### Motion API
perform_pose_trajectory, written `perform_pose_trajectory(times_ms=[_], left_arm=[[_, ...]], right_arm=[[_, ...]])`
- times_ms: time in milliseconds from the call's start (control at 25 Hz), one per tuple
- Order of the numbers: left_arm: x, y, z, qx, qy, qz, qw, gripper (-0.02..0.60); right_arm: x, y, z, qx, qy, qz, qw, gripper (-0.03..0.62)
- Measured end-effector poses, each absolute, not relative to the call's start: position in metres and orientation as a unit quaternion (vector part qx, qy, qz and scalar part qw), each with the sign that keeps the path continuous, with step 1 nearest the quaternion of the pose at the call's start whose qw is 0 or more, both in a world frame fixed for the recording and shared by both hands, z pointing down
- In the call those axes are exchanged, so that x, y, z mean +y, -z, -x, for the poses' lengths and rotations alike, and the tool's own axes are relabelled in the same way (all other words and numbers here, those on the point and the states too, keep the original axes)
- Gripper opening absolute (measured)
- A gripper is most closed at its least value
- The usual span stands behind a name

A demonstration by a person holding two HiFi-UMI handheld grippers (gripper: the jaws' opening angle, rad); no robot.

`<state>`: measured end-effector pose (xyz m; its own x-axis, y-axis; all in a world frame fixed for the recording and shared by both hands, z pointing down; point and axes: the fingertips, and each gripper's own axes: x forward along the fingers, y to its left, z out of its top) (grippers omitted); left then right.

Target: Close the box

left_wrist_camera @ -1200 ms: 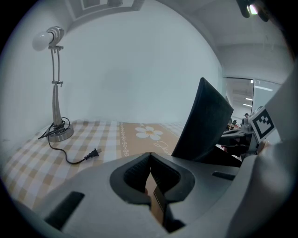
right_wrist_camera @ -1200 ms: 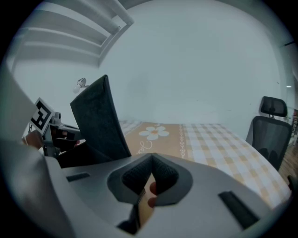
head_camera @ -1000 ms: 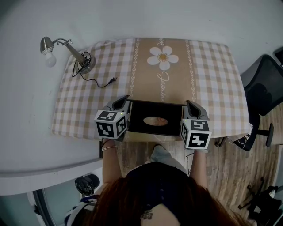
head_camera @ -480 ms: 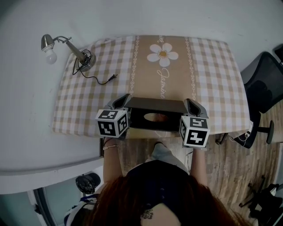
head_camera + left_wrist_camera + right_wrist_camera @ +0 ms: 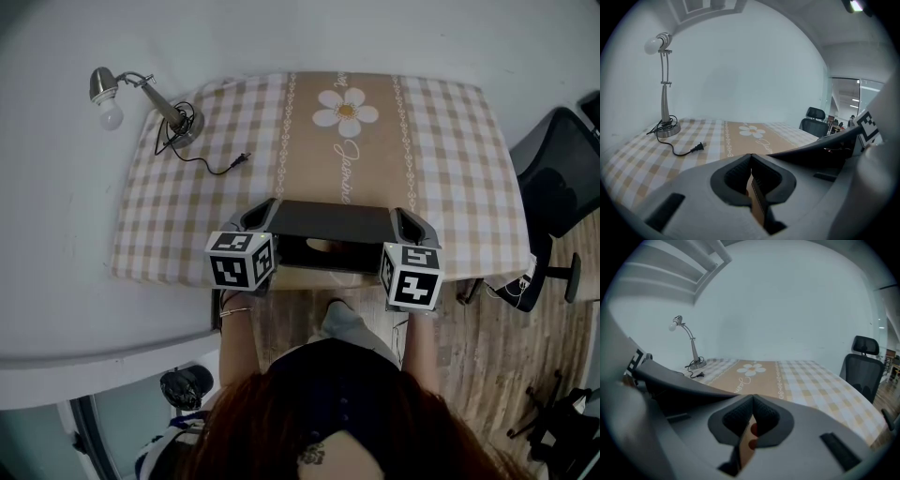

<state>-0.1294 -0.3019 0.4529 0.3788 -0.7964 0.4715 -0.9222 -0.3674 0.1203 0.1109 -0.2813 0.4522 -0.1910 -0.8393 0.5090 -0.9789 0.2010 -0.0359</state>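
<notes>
- Box (image 5: 323, 258) stands at lower centre of the head view, on the near edge of the checked table (image 5: 450, 159), just in front of the person.
- Its dark lid (image 5: 333, 222) lies across the top, nearly flat. In both gripper views it looks only slightly tilted.
- Left gripper (image 5: 751, 174): claw is narrow and pinches a thin brown cardboard edge (image 5: 757, 202). I judge this is the left side of the lid.
- Right gripper (image 5: 751, 417): same, jaws are pressed on a brown cardboard strip (image 5: 746, 444) w/ red dots, prob. the right side of the lid.
- Progress: most of the swing seems done, approx. the last part is left. A small gap shows under the near edge of the lid in the head view, so the box is not yet fully shut.
- Left to do, in my judgement: bring the lid flat onto the box, press it so it sits, then let go w/ both claws.
- Lamp (image 5: 141, 94) and its plug (image 5: 239, 161) are at upper left, well apart from the box; no obstacle.
</notes>
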Motion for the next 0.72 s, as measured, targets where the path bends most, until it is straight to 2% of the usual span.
perform_pose_trajectory(times_ms=[720], left_arm=[[-0.283, -0.45, 0.125, -0.521, -0.16, -0.818, 0.187, 0.028]], right_arm=[[-0.263, -0.446, -0.106, -0.761, -0.177, -0.597, 0.185, 0.018]])
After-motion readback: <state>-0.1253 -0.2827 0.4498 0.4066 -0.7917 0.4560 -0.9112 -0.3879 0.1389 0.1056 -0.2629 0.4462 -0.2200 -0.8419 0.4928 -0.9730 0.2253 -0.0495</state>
